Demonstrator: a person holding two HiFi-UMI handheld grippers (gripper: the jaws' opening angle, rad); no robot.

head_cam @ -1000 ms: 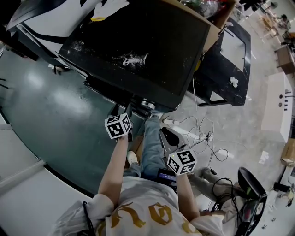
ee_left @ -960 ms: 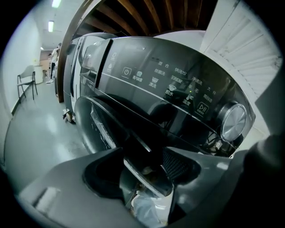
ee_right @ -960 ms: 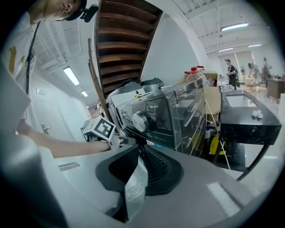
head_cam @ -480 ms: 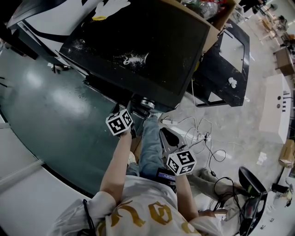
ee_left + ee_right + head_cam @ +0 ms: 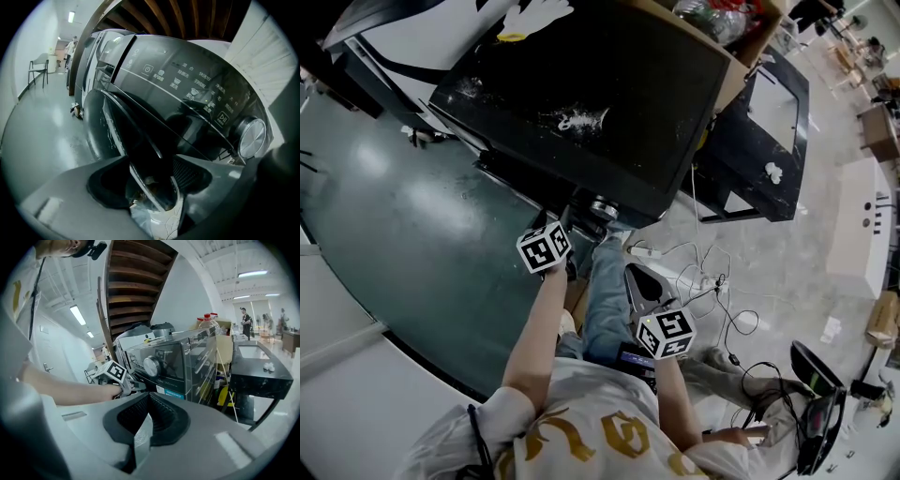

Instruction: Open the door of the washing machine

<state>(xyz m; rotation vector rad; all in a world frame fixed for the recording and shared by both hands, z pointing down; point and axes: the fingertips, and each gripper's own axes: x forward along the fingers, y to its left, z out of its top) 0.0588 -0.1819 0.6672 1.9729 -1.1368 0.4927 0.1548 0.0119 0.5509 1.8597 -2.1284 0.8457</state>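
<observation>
The black front-loading washing machine [image 5: 609, 103] fills the top of the head view. In the left gripper view its round glass door [image 5: 117, 126] lies below the control panel [image 5: 197, 89] and the silver knob [image 5: 251, 137]. My left gripper [image 5: 154, 187] is at the door's front, shut on the door's curved rim, which runs between its jaws. From above it [image 5: 570, 225] sits under the machine's front edge. My right gripper [image 5: 145, 425] hangs back from the machine [image 5: 173, 366], shut with nothing in it; in the head view it [image 5: 637, 278] is beside my leg.
White cables and a power strip [image 5: 712, 281] lie on the floor right of my legs. A black table [image 5: 769, 112] stands right of the machine, a cardboard box [image 5: 741, 37] behind it. An office chair [image 5: 816, 394] is at lower right.
My left gripper has edged a little toward the machine's front. The right gripper has barely shifted.
</observation>
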